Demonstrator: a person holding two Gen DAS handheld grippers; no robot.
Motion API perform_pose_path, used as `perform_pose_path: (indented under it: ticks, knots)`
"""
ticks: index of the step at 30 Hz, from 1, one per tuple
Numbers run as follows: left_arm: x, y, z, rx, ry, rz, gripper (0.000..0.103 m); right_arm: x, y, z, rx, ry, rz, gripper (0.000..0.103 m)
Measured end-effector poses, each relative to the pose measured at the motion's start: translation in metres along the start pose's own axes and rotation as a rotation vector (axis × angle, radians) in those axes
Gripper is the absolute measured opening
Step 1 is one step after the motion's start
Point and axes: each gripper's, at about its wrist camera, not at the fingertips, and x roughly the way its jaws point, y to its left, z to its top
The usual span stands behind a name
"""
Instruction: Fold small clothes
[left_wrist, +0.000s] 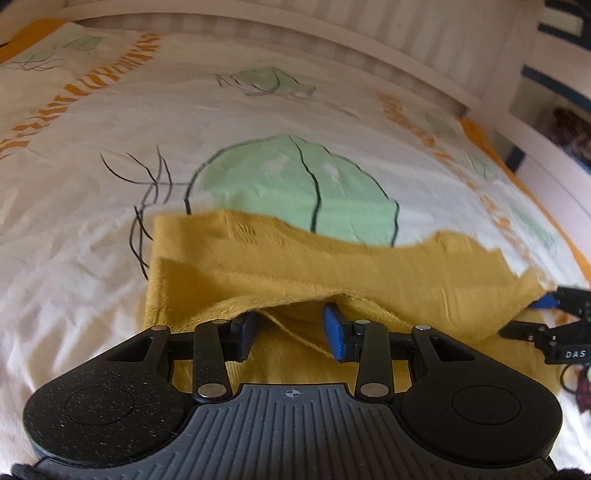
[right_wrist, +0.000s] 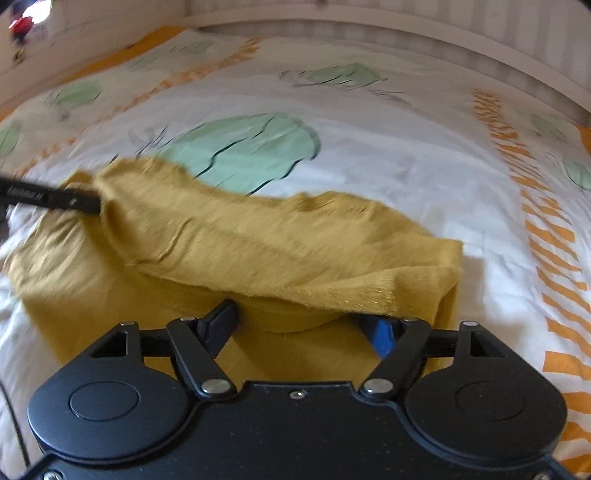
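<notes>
Garment: a mustard-yellow knit cloth (left_wrist: 295, 258), soft and slightly fuzzy, blurred in both views
Shape: folded over on itself, an upper layer lying across a flatter lower layer; the far edge is wavy and uneven
Place: on the bed (left_wrist: 74, 229), over a white cover printed with pale green rounded shapes and orange stripes; in the left wrist view it fills the lower middle, from 9 o'clock to 3 o'clock
Left claw (left_wrist: 290, 332): fingers spread apart, tips tucked under the raised hem of the upper layer, blue pad (left_wrist: 334, 332) showing
Right claw (right_wrist: 299, 325): fingers wide apart, tips hidden beneath the cloth's near fold; at 3 o'clock in the left view
Fold corner: thick doubled edge at 3 o'clock in the right wrist view
</notes>
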Motion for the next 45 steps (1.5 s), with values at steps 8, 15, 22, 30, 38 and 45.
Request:
perform_pose_path:
  ticks: [8,15,22,30,38,45]
  knots:
    - [0.000,0.022,0.014,-0.118,-0.093,0.025,0.037,0.007,-0.053,0.005,0.332,-0.092,-0.002,0.076]
    - [-0.015,0.038,0.021,-0.219,-0.142,0.075,0.038,-0.012,-0.075,0.003,0.422,-0.151,-0.015,0.076]
    - [-0.019,0.038,0.024,-0.242,-0.128,0.100,0.038,-0.011,-0.014,0.017,0.118,-0.077,0.088,0.076]
    - [-0.032,0.044,0.034,-0.271,-0.156,0.109,0.038,0.013,0.056,0.013,-0.113,0.050,0.153,0.076]
    - [-0.034,0.042,0.035,-0.268,-0.138,0.099,0.038,0.077,0.055,0.058,-0.036,0.037,0.016,0.085]
    - [-0.029,0.032,0.037,-0.193,-0.085,0.071,0.039,0.092,0.007,0.081,0.271,0.017,-0.015,0.085]
